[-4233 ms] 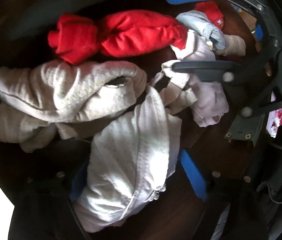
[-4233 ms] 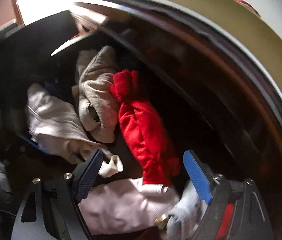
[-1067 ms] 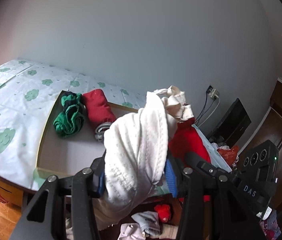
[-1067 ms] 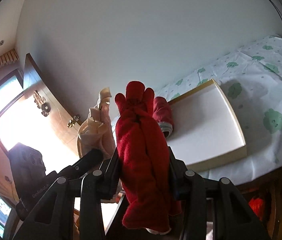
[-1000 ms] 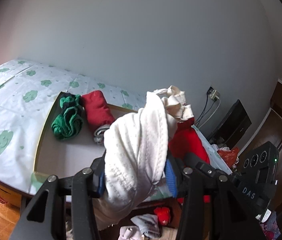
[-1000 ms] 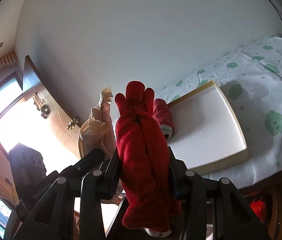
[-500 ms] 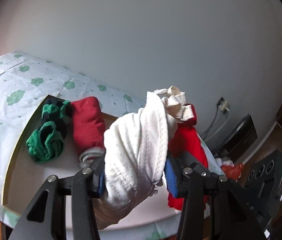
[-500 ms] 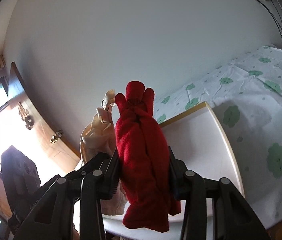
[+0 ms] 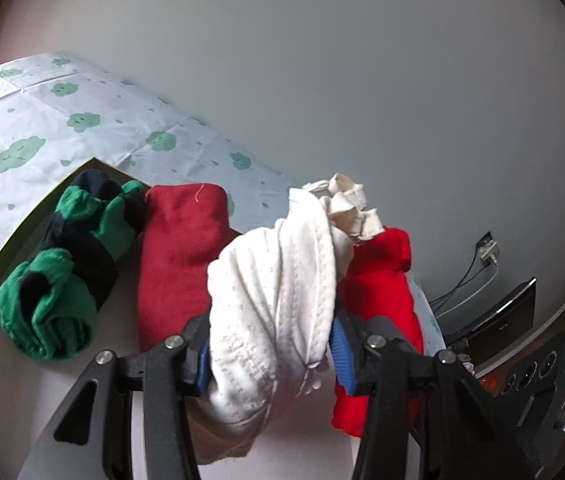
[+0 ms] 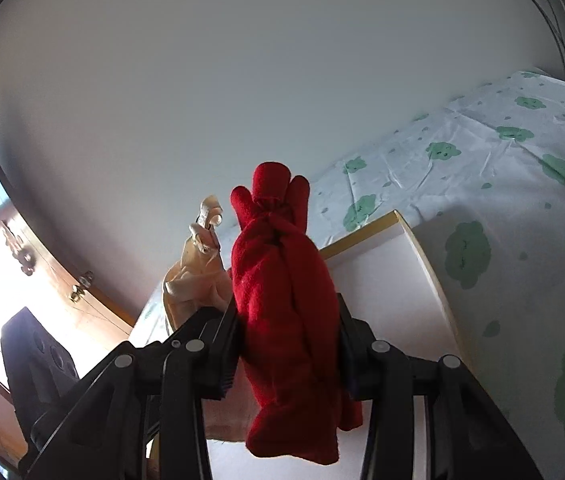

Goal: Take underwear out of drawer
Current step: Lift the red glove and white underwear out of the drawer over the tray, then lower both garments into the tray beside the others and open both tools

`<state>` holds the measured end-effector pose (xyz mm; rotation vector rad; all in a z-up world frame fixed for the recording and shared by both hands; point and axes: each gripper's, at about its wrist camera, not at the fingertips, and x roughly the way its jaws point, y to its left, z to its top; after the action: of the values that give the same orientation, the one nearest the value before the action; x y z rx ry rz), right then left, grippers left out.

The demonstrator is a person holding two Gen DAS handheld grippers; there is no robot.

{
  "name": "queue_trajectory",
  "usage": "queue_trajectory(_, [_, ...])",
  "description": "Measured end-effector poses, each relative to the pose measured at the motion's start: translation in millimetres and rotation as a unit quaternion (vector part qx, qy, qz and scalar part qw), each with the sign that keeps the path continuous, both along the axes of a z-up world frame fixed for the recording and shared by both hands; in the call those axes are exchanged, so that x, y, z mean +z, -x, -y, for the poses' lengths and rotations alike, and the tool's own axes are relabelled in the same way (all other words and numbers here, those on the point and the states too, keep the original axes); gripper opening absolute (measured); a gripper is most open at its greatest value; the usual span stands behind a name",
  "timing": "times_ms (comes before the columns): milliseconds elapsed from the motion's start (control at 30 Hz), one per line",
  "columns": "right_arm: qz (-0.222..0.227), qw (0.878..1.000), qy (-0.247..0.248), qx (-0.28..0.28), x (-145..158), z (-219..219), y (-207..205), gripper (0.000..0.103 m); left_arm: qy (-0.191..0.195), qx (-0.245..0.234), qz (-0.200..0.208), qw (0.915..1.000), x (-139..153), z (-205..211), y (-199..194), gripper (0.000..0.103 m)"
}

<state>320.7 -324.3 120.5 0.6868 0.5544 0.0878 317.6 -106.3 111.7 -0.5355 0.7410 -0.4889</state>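
My left gripper [image 9: 270, 354] is shut on a rolled white underwear [image 9: 274, 304], which stands up between the blue pads over a white tray [image 9: 122, 368]. On that tray lie a green and dark rolled piece [image 9: 62, 276] and a dark red rolled piece [image 9: 180, 252]. My right gripper [image 10: 288, 354] is shut on a rolled bright red underwear [image 10: 286, 312]. That red piece [image 9: 378, 292] also shows to the right in the left wrist view. The white piece [image 10: 196, 276] shows cream-coloured to the left in the right wrist view. The drawer is out of view.
The tray [image 10: 394, 280] with a yellow rim lies on a bed sheet [image 10: 522, 184] printed with green clouds. A plain pale wall [image 9: 322, 80] stands behind. A wall socket with cables [image 9: 486, 248] and a dark screen [image 9: 506, 316] are at the right. A wooden door [image 10: 42, 280] is at the left.
Both grippers have carried their rolled pieces out of the drawer and forward over the bed; the tray and the clothes on it have grown larger in view. Both grips look unchanged.
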Motion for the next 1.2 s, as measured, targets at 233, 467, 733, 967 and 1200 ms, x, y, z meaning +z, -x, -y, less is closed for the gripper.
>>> queue_trajectory(233, [-0.035, 0.999, -0.004, 0.002, -12.5, 5.6, -23.0, 0.043, 0.008, 0.026, -0.006, 0.9996, -2.5, 2.8, -15.5, 0.046])
queue_trajectory(467, [-0.073, 0.997, -0.003, -0.003, -22.5, 6.2, -44.3, 0.043, -0.019, 0.065, -0.017, 0.9976, -15.6, 5.7, -26.6, 0.060])
queue_trajectory(733, [-0.087, 0.995, -0.052, 0.007, -37.2, 15.5, -57.3, 0.043, -0.012, 0.064, -0.043, 0.9970, -24.5, 2.5, -38.1, 0.069])
queue_trajectory(967, [-0.099, 0.992, -0.076, 0.019, -40.3, 16.3, -59.0, 0.049, 0.011, 0.037, -0.030, 0.9988, -17.2, -0.1, -33.0, 0.081])
queue_trajectory(1200, [-0.048, 0.997, -0.048, -0.026, -16.0, 26.0, -31.9, 0.063, -0.003, 0.052, 0.022, 0.9984, 14.1, -16.4, -11.6, 0.081])
